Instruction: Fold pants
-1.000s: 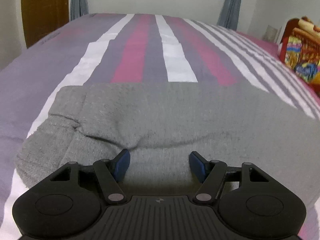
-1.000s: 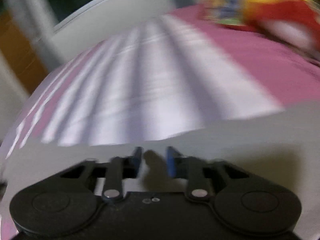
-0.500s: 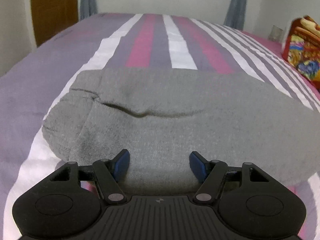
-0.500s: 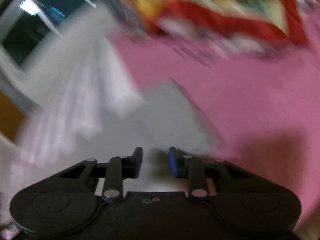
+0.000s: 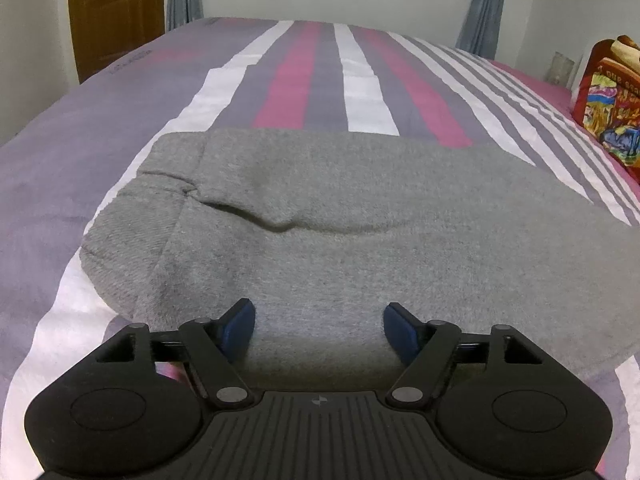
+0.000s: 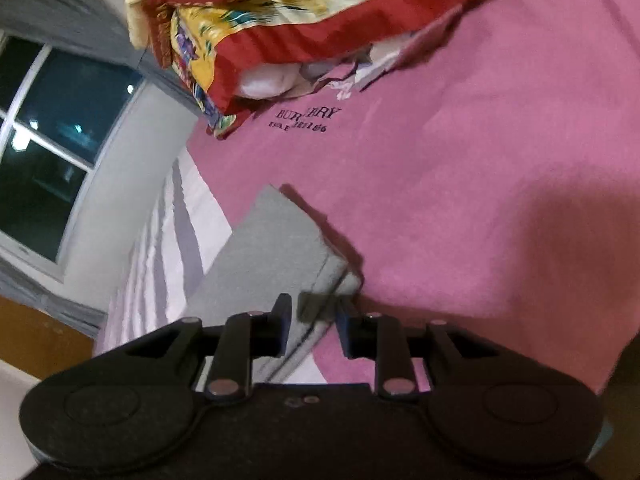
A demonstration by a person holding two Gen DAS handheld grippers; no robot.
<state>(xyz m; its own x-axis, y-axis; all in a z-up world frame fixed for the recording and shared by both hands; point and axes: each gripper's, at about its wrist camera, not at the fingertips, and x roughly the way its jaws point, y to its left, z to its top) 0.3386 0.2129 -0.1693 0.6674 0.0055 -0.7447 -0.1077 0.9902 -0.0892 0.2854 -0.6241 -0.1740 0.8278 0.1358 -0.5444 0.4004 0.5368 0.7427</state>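
Grey pants (image 5: 360, 216) lie folded across the striped bed sheet (image 5: 312, 76), with a crease near their left end. My left gripper (image 5: 318, 320) hovers over their near edge; its jaws are opening and the blue pads (image 5: 240, 322) touch no cloth. In the right wrist view a narrow end of the pants (image 6: 272, 248) rests on the pink part of the sheet (image 6: 460, 160). My right gripper (image 6: 314, 318) is low over that end. Its jaws are opening, with the cloth's edge in the gap and the pads off it.
A red and yellow patterned blanket (image 6: 304, 20) is piled on the bed beyond the pants' end, also visible at the right edge as a blanket (image 5: 612, 112). A wooden door (image 5: 116, 8) and curtains stand behind the bed. A dark window (image 6: 52, 140) is on the left.
The right gripper swept across the bed to the pink area, rolled, and its jaws parted from shut. The left gripper drew back slightly, showing more of the pants, and opened a little wider.
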